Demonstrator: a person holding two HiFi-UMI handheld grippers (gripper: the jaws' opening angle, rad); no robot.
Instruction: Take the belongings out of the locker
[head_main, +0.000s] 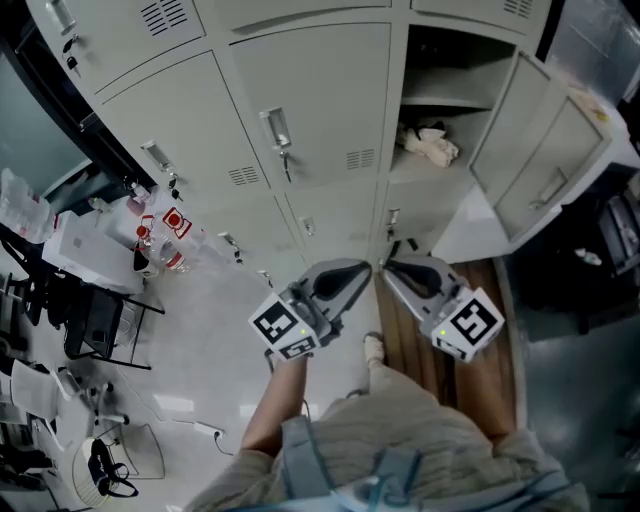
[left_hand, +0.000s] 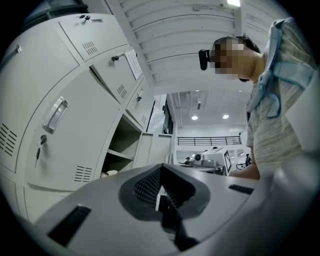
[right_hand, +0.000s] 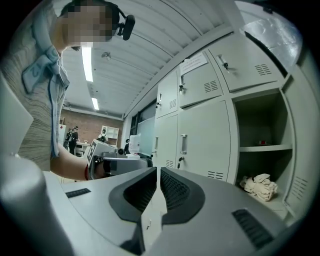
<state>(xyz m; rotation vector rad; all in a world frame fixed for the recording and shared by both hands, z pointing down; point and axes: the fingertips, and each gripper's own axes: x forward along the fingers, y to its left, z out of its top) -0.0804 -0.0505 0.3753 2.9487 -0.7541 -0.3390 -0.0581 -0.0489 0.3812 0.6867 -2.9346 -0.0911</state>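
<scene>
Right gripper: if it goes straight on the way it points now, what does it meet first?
Most likely the closed locker door, left of the open compartment. The cloth lying in that compartment sits off to the right of the line. The right gripper has its jaws shut on nothing. Depth is hard to judge.

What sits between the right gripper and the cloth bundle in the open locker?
Nothing: the right gripper has a bare stretch to the cloth bundle, as the right gripper view shows.

Mostly tucked behind the neighbouring door (left_hand: 70, 142), pale cloth (left_hand: 111, 173); up on the shelf (right_hand: 265, 148), tiny reddish item (right_hand: 263, 142), too small to tell.
</scene>
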